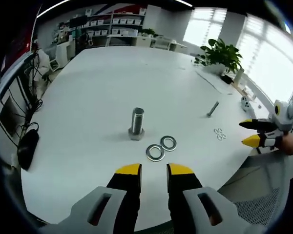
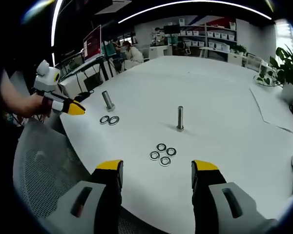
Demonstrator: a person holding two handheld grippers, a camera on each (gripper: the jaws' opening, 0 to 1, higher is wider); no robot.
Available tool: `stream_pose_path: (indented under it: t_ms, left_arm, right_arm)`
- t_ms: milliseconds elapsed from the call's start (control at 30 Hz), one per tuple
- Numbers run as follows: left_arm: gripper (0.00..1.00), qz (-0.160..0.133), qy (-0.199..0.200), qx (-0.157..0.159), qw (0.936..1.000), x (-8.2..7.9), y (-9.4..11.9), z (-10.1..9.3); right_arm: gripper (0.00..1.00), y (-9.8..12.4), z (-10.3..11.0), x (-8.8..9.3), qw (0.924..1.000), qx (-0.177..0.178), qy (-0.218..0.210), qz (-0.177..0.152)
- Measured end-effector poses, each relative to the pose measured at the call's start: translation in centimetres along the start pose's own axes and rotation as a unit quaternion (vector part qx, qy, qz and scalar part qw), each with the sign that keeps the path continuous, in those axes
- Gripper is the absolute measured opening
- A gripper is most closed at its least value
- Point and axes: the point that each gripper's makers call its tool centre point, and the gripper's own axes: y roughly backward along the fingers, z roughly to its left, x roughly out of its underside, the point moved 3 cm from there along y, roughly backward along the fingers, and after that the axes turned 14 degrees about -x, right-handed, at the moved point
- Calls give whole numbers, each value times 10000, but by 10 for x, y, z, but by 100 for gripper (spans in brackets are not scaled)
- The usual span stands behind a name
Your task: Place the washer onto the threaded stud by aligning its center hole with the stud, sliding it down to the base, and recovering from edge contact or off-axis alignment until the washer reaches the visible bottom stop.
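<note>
Nothing's been picked up yet, so the step in hand looks like grabbing a washer. Biggest thing first: one round white table [image 1: 88, 97], gear spread along its near edge.

Two studs standing head-down on it. The fat stud [image 1: 137, 123] sits right ahead of the left gripper [image 1: 154, 169]; the thin stud [image 2: 179, 118] stands ahead of the right gripper [image 2: 157, 166].

Washers: two big washers [image 1: 161, 148] lying flat and touching each other, just beside the fat stud and between it and the left jaws. Then four small washers [image 2: 162, 153] in a tight cluster between the right jaws and the thin stud.

Both grippers hover empty. Left jaws are parted a little, right jaws spread wide.

How I'd do it: size-match first, big washer to fat stud. They lie flat, so pinching one by the rim is fiddly; I'd nudge one away from its twin before closing. Carry it level, centre the hole over the stud top, then lower. If it snags on the threads, back off and level it rather than forcing it down.
</note>
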Motion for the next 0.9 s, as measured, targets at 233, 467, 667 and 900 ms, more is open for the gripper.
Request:
stream_pose_path:
  t_ms: [233, 467, 667, 900]
  left_arm:
    - [18, 80, -262, -29, 9996, -5, -4, -3]
    - [20, 156, -516, 37, 9985, -14, -10, -7]
    - [21, 350, -725, 158, 9966, -16, -17, -12]
    - [22, 515, -595, 185, 9967, -12, -19, -14]
  right_arm:
    - [59, 1, 0, 0, 10000, -2, -49, -17]
    - [59, 2, -1, -1, 9999, 15, -73, -68]
    - [59, 3, -1, -2, 9999, 2, -75, -91]
    - [59, 4, -1, -3, 9999, 24, -83, -124]
